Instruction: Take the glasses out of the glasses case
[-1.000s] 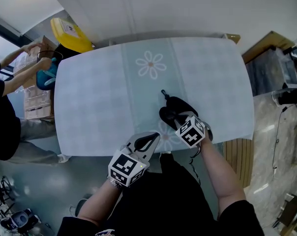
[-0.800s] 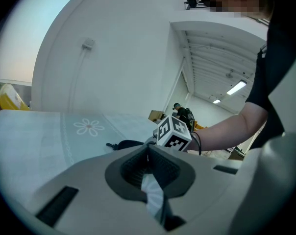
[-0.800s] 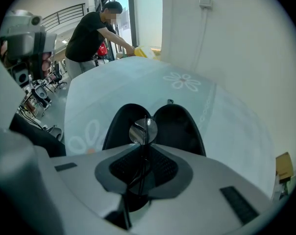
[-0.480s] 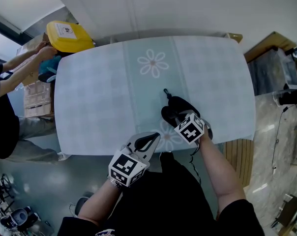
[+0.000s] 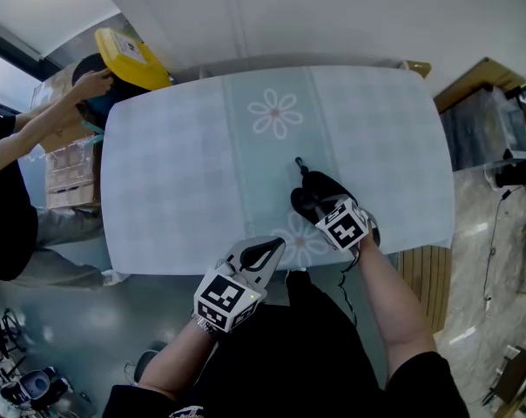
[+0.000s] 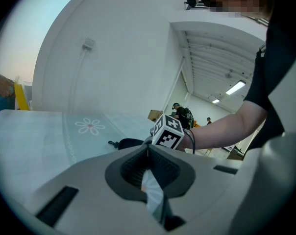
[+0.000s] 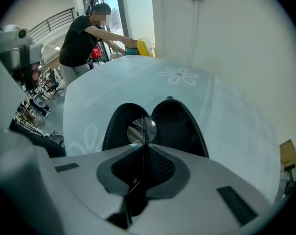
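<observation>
A black glasses case (image 5: 313, 188) lies open on the table's near right part, its two halves (image 7: 180, 126) spread apart. My right gripper (image 5: 320, 204) is over the case, shut (image 7: 144, 144) on the thin frame of the glasses (image 7: 137, 130); one round lens shows just past the jaws. My left gripper (image 5: 273, 246) hovers at the table's front edge, to the left of the case, shut (image 6: 148, 149) with nothing in it. In the left gripper view the case (image 6: 131, 142) lies beyond the jaws, beside the right gripper's marker cube (image 6: 167, 132).
The table (image 5: 176, 172) wears a pale blue cloth with flower prints (image 5: 274, 113). At the far left corner a person (image 5: 19, 146) handles a yellow bin lid (image 5: 128, 49) beside stacked boxes (image 5: 67, 177). A wooden piece (image 5: 417, 277) stands at the table's right.
The person at the left has lifted and tilted the yellow lid. Both grippers and the case have barely shifted.
</observation>
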`<control>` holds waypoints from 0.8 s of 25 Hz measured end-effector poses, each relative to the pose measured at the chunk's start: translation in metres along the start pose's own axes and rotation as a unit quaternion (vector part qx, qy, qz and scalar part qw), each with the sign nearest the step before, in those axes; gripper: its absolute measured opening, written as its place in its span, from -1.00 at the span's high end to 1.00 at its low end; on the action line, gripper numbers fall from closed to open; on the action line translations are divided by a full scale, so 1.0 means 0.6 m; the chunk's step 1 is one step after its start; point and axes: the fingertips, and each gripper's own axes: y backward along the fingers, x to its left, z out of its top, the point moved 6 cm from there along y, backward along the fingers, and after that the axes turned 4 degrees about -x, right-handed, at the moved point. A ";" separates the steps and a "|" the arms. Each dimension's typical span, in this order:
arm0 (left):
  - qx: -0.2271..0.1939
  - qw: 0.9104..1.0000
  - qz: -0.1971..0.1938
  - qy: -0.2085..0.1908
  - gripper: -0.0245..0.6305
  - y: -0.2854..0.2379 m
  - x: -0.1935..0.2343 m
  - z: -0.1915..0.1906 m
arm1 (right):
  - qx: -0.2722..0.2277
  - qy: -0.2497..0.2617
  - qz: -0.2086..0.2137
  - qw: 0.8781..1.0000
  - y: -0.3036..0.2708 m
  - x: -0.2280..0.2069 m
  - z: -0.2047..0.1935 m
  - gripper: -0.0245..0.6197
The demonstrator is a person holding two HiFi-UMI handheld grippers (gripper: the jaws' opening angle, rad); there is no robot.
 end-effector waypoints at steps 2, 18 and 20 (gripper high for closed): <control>-0.001 1.000 0.001 -0.002 0.83 0.007 -0.001 0.001 | -0.001 -0.002 -0.004 1.000 0.003 0.002 0.000 0.79; -0.015 1.000 -0.004 -0.024 0.83 0.052 -0.012 0.010 | -0.067 -0.053 -0.069 0.994 0.064 0.001 0.004 0.84; -0.018 0.999 -0.007 -0.028 0.83 0.058 -0.012 0.012 | -0.084 -0.060 -0.081 0.991 0.077 0.001 0.007 0.84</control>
